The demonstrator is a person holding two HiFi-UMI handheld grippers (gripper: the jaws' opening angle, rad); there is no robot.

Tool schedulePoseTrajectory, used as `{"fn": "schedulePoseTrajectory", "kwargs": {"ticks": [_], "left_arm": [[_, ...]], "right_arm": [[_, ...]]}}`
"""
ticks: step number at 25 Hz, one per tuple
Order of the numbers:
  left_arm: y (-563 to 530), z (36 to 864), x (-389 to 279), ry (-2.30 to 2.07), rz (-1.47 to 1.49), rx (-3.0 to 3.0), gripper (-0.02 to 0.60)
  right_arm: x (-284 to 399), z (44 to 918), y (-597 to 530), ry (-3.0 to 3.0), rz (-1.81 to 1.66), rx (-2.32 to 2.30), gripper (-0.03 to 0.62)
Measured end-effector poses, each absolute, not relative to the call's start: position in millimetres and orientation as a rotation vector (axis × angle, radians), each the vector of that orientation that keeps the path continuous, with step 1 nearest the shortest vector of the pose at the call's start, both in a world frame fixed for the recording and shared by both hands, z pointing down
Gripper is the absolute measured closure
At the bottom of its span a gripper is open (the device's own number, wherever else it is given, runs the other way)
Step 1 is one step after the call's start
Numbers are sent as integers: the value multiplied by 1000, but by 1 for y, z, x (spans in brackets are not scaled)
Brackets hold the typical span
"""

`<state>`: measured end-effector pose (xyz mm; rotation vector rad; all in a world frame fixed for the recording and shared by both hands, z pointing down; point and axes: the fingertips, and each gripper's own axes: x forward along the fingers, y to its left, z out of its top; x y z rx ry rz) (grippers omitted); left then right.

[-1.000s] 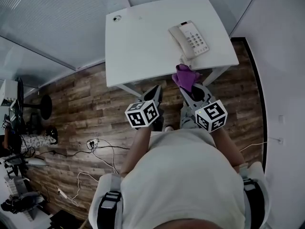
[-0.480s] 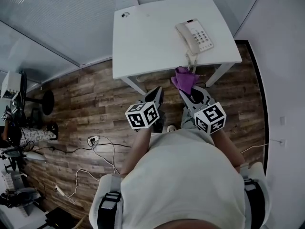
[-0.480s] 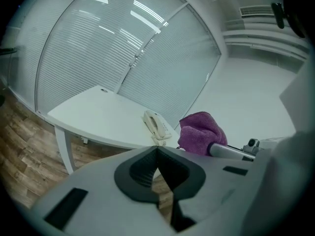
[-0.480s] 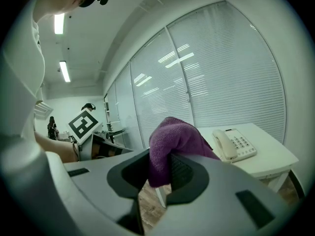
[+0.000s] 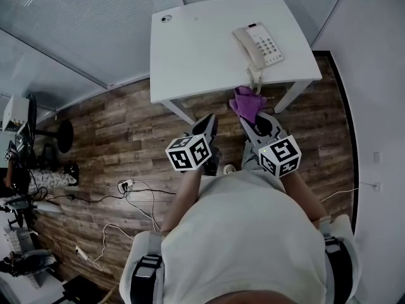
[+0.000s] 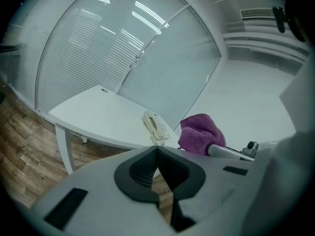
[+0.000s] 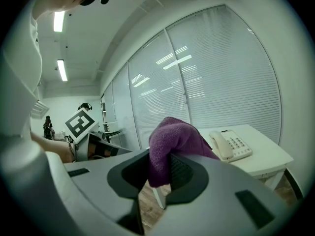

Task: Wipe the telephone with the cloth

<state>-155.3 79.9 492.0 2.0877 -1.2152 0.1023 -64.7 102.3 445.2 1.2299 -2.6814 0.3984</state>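
The right gripper [image 7: 160, 172] is pinching the cloth [image 7: 173, 136], the left gripper [image 6: 157, 167] is sitting closed and empty. I'd be sweeping the telephone [image 5: 258, 46] lightly.

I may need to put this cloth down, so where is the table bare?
The table is bare across its left and middle, from the small round fitting in the far left corner over to the telephone. The right side is crowded: the telephone and its coiled cord reach the near edge.
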Motion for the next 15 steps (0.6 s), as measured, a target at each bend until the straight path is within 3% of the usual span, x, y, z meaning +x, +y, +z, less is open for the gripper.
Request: {"fn": "schedulePoseTrajectory", "kwargs": {"ticks": [15], "left_arm": [[77, 495, -154, -1209, 102, 2085, 560]], "right_arm": [[-63, 444, 99, -2687, 389, 1247, 505]]}}
